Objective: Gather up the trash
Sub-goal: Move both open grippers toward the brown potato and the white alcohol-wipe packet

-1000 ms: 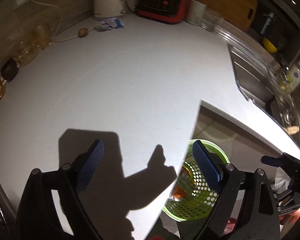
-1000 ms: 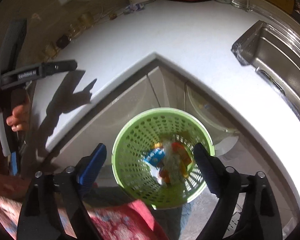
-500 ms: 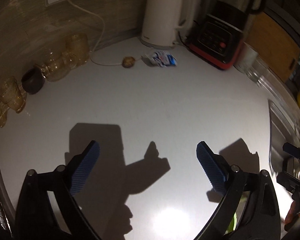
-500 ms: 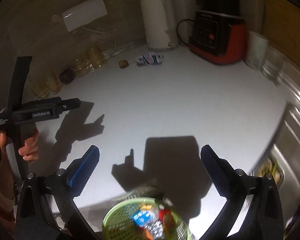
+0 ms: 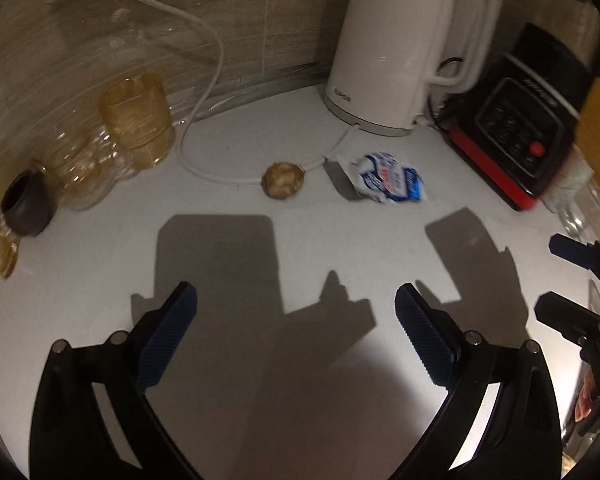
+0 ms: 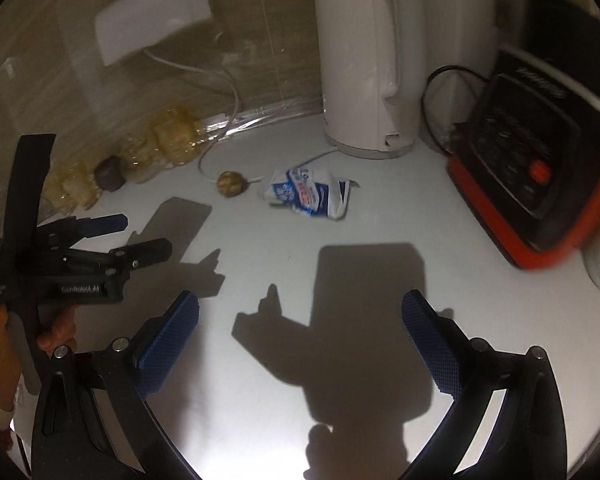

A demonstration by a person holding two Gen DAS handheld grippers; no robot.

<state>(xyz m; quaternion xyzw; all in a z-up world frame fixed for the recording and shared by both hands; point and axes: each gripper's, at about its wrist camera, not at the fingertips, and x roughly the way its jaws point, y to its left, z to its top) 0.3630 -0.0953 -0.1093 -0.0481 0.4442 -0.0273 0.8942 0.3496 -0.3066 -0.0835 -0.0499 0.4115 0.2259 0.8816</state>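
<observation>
Much bare counter (image 5: 100, 272) before wrapper (image 5: 392, 178)

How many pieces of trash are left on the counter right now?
2: a crumpled brown ball lying by the white cable, and a blue-and-white wrapper beside it, in front of the kettle. More may be out of view.

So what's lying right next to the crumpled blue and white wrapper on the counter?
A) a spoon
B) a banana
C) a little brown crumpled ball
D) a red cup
C: a little brown crumpled ball sits on the white counter just left of the blue and white wrapper, against the kettle's white cord; no banana, spoon or red cup is there.
</observation>
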